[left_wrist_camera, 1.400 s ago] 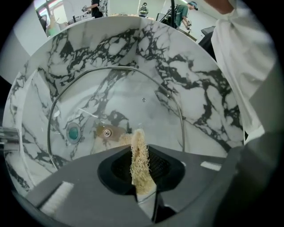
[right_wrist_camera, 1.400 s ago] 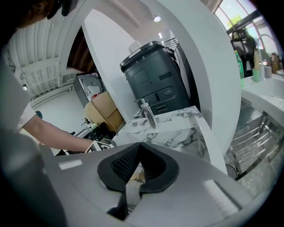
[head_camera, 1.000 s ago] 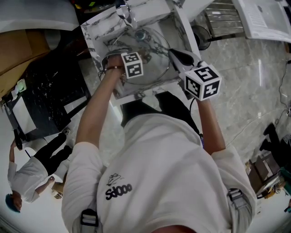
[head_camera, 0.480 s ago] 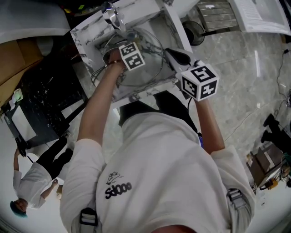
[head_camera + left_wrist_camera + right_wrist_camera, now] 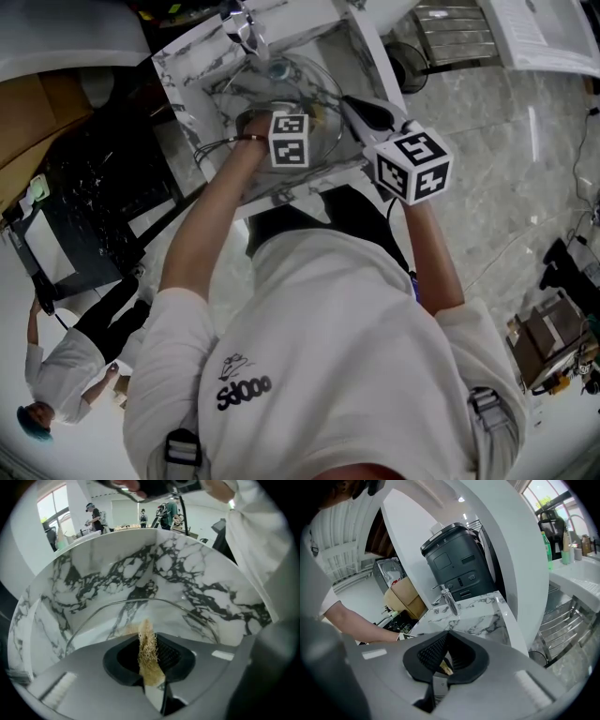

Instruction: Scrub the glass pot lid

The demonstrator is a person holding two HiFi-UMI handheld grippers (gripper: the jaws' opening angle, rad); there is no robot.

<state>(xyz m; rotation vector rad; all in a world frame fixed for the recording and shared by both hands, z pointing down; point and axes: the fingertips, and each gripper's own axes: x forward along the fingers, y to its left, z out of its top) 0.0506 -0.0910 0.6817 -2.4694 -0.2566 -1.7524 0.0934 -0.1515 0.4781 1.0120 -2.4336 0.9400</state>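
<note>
The glass pot lid [image 5: 314, 98] lies tilted in a marble-patterned sink [image 5: 202, 58]. My left gripper [image 5: 286, 127] hovers over the lid's middle, shut on a tan fibrous scrubber [image 5: 148, 651]. In the left gripper view the scrubber's tip presses toward the lid's rim [image 5: 140, 601], with the sink wall [image 5: 187, 583] behind. My right gripper [image 5: 360, 112] reaches the lid's right edge, jaws closed there. In the right gripper view that gripper [image 5: 446, 660] is shut, with only a small tan sliver showing in the gap; the lid itself is hidden.
A chrome faucet [image 5: 246, 28] [image 5: 449, 599] stands at the sink's far edge. A black appliance [image 5: 457, 564] sits beyond it. A wire rack [image 5: 450, 37] lies to the right, a dark bin [image 5: 94, 206] to the left, and a bystander [image 5: 56, 366] stands lower left.
My left gripper has slid with the scrubber from the lid's left side toward its middle. The right gripper has stayed at the lid's right edge.
</note>
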